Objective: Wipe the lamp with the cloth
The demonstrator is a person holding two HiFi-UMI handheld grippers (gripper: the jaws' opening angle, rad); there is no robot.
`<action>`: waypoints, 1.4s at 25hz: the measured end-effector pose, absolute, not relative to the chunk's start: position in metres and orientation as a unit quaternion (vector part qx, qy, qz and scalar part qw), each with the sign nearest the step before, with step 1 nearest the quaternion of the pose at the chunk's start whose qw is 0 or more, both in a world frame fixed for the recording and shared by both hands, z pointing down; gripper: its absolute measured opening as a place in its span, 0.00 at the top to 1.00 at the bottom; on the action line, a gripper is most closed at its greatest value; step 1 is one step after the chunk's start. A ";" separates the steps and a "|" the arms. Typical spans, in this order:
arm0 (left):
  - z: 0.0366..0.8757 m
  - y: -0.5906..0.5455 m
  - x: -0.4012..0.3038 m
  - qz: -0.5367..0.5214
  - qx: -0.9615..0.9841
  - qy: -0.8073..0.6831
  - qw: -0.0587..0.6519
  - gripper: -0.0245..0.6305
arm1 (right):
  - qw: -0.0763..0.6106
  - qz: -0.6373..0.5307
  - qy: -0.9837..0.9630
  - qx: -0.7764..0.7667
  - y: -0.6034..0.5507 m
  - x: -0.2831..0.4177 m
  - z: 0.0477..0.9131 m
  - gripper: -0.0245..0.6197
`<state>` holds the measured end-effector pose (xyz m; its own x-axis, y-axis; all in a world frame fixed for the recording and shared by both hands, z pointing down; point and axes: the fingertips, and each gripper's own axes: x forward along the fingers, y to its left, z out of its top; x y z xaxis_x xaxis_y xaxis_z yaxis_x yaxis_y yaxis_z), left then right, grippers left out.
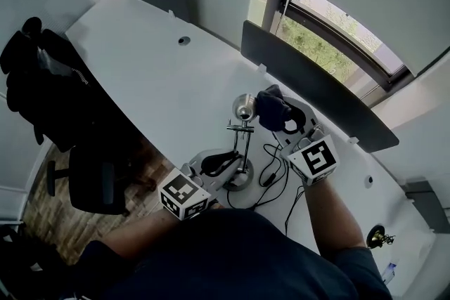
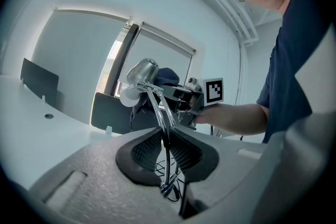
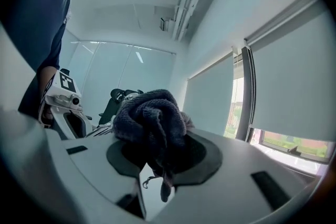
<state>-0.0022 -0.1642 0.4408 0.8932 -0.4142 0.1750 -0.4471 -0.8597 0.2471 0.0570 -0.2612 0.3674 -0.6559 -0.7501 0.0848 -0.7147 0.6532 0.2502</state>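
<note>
A chrome desk lamp stands on the white desk (image 1: pixel 140 60), with its head (image 1: pixel 244 107) above a thin rod arm (image 1: pixel 245 140) and a round base (image 1: pixel 239 180). My left gripper (image 1: pixel 232 162) is shut on the lamp's arm; in the left gripper view the rods (image 2: pixel 164 136) pass between the closed black pads. My right gripper (image 1: pixel 283 120) is shut on a bunched dark blue cloth (image 1: pixel 271 109), which rests against the right side of the lamp head. In the right gripper view the cloth (image 3: pixel 151 122) fills the jaws and hides most of the lamp.
A black cable (image 1: pixel 274 172) loops on the desk right of the lamp base. Dark divider panels (image 1: pixel 309 77) line the far desk edge below a window. A black office chair (image 1: pixel 49 81) stands at the left. A small metal object (image 1: pixel 378 237) lies far right.
</note>
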 end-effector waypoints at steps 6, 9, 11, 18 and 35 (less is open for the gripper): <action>0.440 -0.164 -0.002 0.065 0.962 -0.228 0.134 0.89 | 0.080 -0.089 -0.908 0.401 -0.238 0.048 0.368 0.76; 0.440 -0.164 -0.003 0.073 0.962 -0.229 0.126 0.89 | 0.063 -0.088 -0.910 0.400 -0.225 0.043 0.361 0.76; 0.440 -0.163 -0.005 0.080 0.962 -0.230 0.125 0.89 | 0.054 -0.087 -0.911 0.399 -0.217 0.042 0.355 0.76; 0.441 -0.159 -0.011 0.088 0.961 -0.235 0.121 0.89 | 0.015 -0.086 -0.910 0.405 -0.187 0.043 0.331 0.76; 0.401 -0.130 -0.022 0.047 0.968 -0.226 0.097 0.93 | -0.006 -0.042 -0.922 0.386 -0.129 0.025 0.345 0.76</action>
<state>-0.0219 -0.1303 0.4010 0.8938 -0.4278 0.1346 -0.4460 -0.8795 0.1662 0.0253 -0.1290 0.3447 -0.7021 -0.7108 -0.0431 -0.7117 0.6986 0.0732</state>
